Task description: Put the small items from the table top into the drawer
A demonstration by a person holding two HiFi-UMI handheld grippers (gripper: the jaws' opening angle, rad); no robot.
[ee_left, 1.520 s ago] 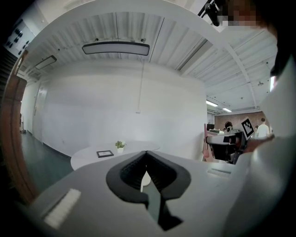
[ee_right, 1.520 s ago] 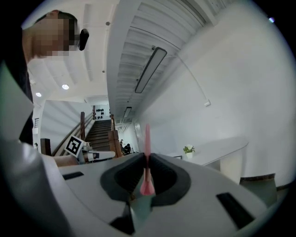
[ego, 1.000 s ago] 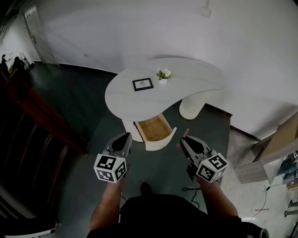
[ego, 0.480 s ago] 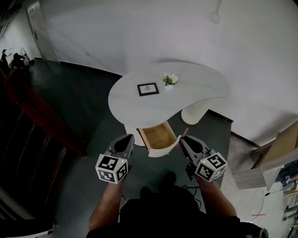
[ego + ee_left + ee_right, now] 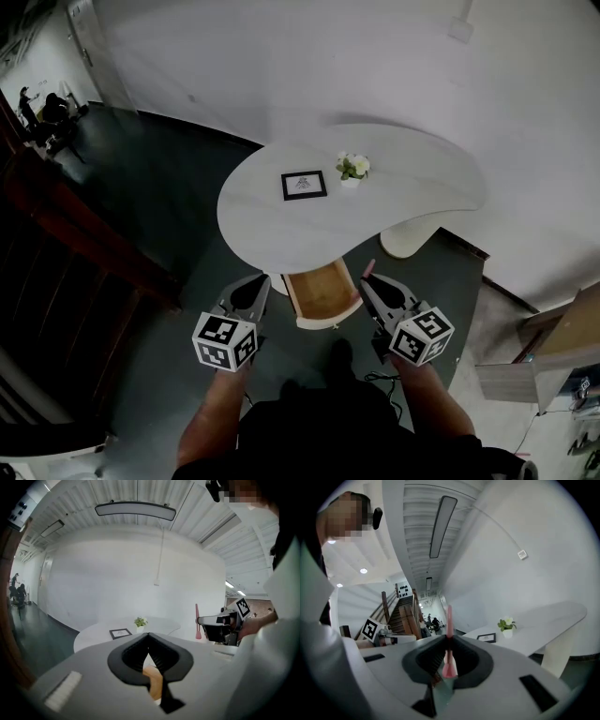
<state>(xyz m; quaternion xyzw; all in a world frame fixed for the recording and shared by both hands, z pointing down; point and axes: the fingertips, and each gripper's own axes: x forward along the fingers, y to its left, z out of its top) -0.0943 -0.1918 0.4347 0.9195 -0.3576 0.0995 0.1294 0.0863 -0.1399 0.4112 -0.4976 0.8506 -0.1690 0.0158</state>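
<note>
A white curved table (image 5: 412,192) carries a small black picture frame (image 5: 304,185) and a little potted plant (image 5: 352,169). Under its near edge a wooden drawer (image 5: 322,292) stands pulled out, and its visible floor looks bare. My left gripper (image 5: 253,287) hangs shut and holds nothing, just left of the drawer. My right gripper (image 5: 370,281) is shut on a thin pink stick (image 5: 368,270), just right of the drawer. In the right gripper view the stick (image 5: 449,620) rises upright from the shut jaws. Frame (image 5: 120,633) and plant (image 5: 140,622) show beyond the left jaws.
A dark wooden stair rail (image 5: 66,234) runs along the left. The table's thick white leg (image 5: 410,241) stands at the right, beside the drawer. A cardboard box (image 5: 562,333) and cables (image 5: 389,378) lie on the dark floor at the right. People stand far off at upper left (image 5: 42,108).
The table and open drawer have come closer in the head view, so the drawer now lies between the two grippers. Both grippers keep their pose; the pink stick stays held.
</note>
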